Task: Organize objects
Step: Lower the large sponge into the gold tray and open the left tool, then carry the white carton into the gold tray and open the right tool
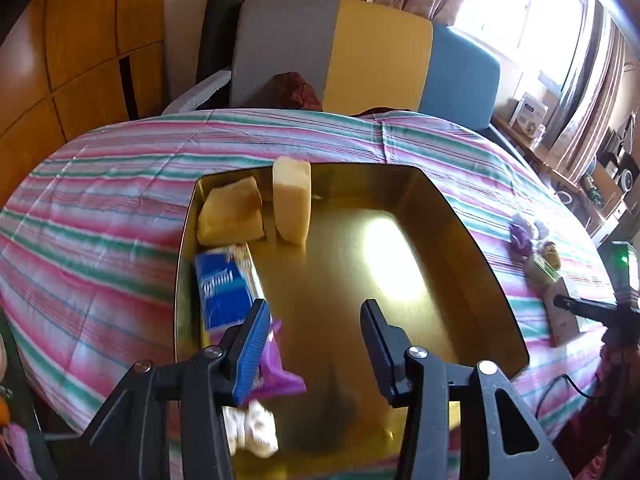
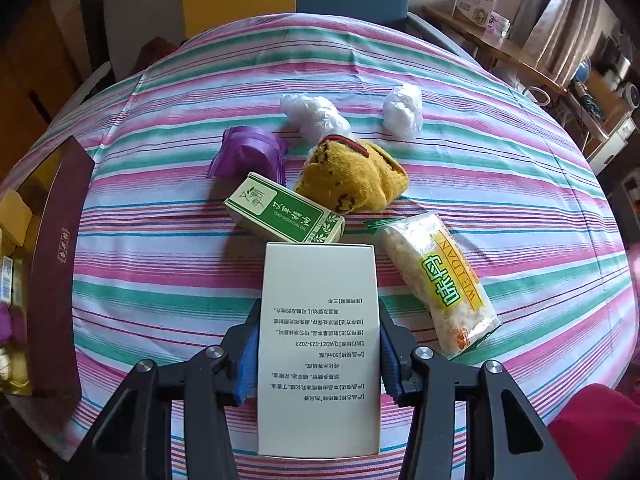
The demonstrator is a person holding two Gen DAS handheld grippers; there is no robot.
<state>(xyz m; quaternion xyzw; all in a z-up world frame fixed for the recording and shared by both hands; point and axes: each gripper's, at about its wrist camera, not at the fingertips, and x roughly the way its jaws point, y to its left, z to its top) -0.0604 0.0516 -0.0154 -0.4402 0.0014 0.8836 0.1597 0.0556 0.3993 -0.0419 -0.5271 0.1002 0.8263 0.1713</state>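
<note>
My left gripper (image 1: 316, 306) hangs open over a gold-lined box (image 1: 480, 240), with nothing between its fingers. Along the box's left side lie a yellow sponge block (image 1: 230, 212), a paler upright block (image 1: 292, 200), a blue packet (image 1: 220, 288), a purple packet (image 1: 280, 376) just under my left finger, and a white lump (image 1: 256, 428). My right gripper (image 2: 319, 308) is shut on a white printed carton (image 2: 318, 344), both pads pressing its sides. Beyond it on the striped cloth lie a green box (image 2: 284, 216), a yellow sock (image 2: 352, 176) and a snack packet (image 2: 440, 280).
A purple bag (image 2: 248, 152) and two white plastic wads (image 2: 312, 114) (image 2: 402, 110) lie farther back. The box's maroon outer wall (image 2: 56, 240) stands at the left. Grey, yellow and blue cushions (image 1: 360, 52) rise behind the table. A black cable (image 1: 560, 384) trails at the right.
</note>
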